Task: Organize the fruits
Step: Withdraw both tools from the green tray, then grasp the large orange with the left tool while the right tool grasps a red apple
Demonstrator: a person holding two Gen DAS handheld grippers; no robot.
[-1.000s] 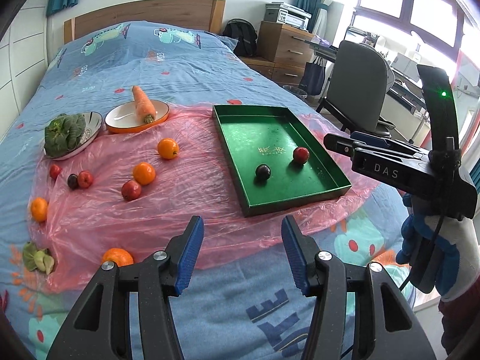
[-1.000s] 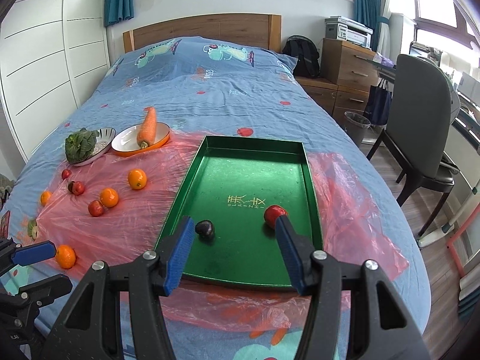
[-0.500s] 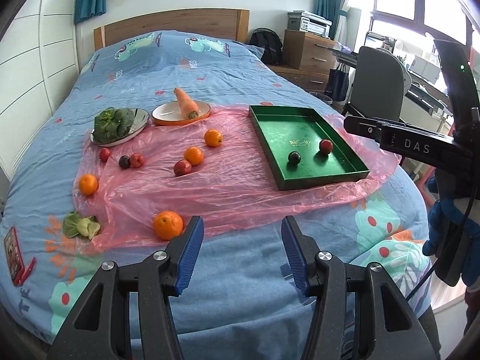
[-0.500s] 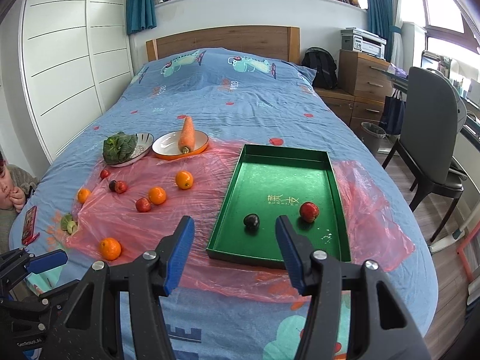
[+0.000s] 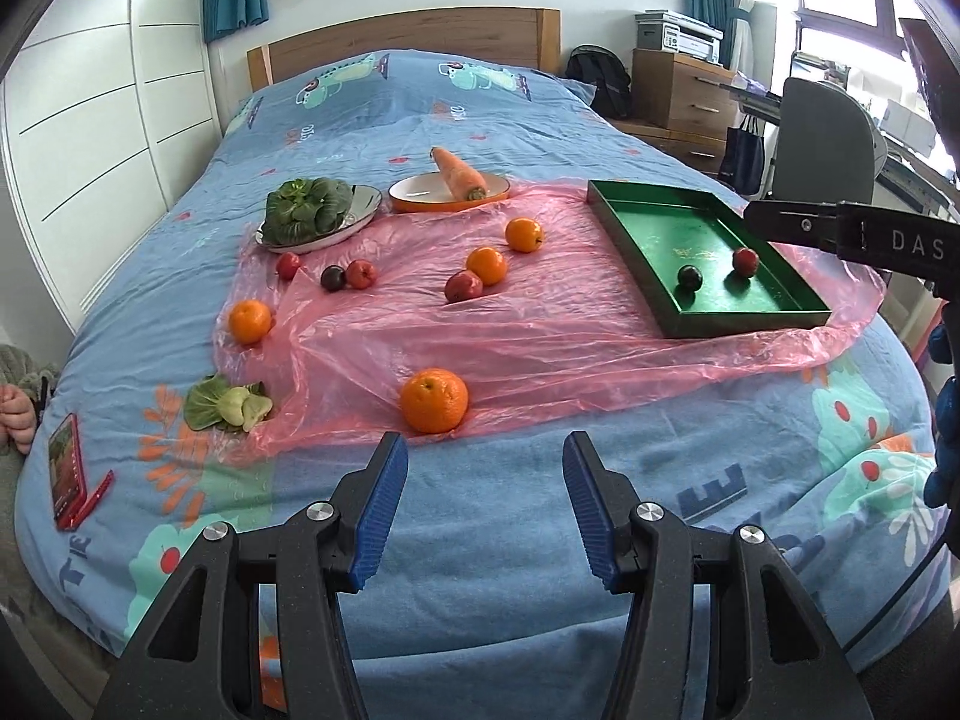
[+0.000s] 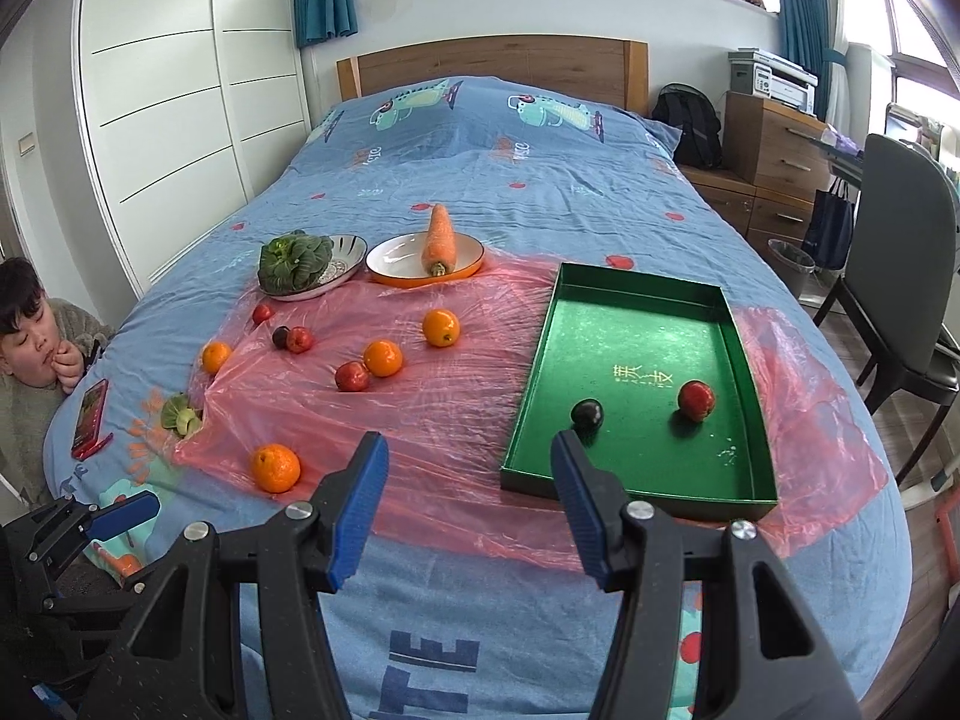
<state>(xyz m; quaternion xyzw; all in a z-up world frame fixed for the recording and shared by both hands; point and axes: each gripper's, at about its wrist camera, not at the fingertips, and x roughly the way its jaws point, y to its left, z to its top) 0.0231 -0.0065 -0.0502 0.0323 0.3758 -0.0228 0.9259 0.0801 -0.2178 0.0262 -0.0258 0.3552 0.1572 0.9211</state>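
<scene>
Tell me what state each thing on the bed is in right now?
Green tray: holds two fruits, mostly bare.
Orange bowl: carrot lying across it.
Silver bowl: leafy greens in it.
Nearest orange: loose on pink plastic sheet.
Left gripper: open, empty.
Right gripper: open, empty.

Bare blue bedspread [image 5: 480, 510] before both tongs, nearest orange [image 5: 434, 399] unobstructed, green tray [image 6: 636, 300] walls bar sideways entry.
</scene>
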